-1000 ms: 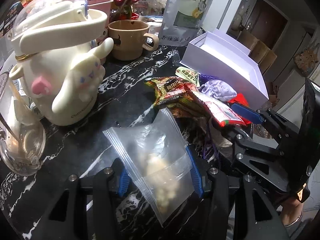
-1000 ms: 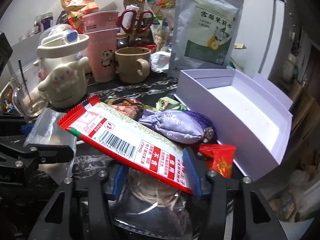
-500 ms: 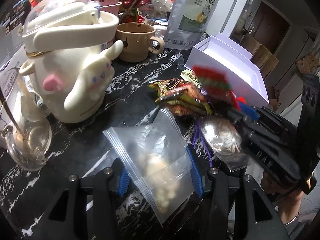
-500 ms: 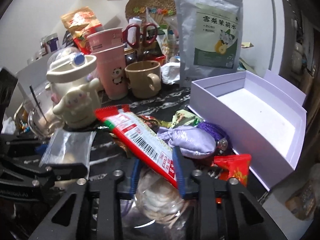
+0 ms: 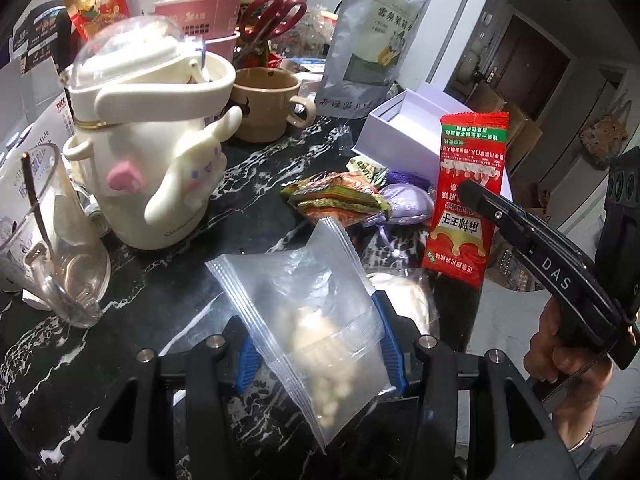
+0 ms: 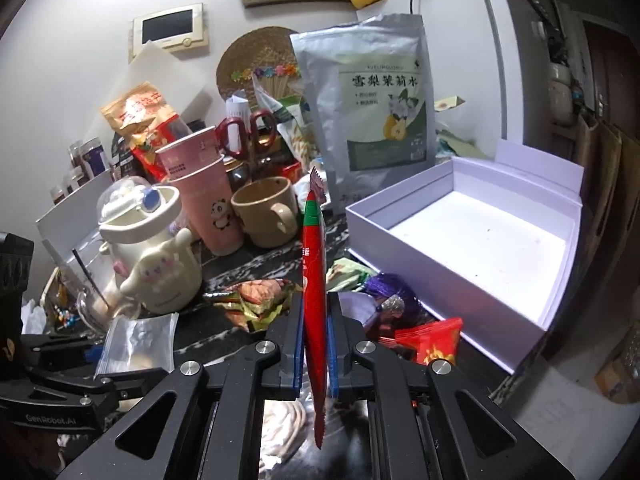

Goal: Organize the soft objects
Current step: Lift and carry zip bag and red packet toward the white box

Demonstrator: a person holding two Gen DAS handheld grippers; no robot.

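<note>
Left wrist view: the left gripper is clamped on a clear zip bag of pale lumps, its blue pads pressing the bag's two side edges. The bag's long axis runs diagonally, sealed end up and away over the black marble table, contents sagging toward the camera. At right a hand grips the handle of the right gripper, which slants up and leftward from it. Its tip holds a red snack packet upright, printed face to this camera, long axis near vertical, serrated top edge uppermost, clear of the table. Behind it sit a white open box, a lilac sachet, a brown-green snack packet, a cream character jug, a beige mug and a glass mug.

Right wrist view: the right gripper's jaws are drawn together on the red snack packet, here seen edge-on as a thin strip pointing straight up and away between the blue pads, its lower end hanging below them. This view alone shows the white open box's bare interior, a second red packet lying beside the box's near wall, and a purple tassel by the sachet. The left gripper appears at lower left with the clear zip bag in it; the silver tea pouch stands behind the box.
</note>
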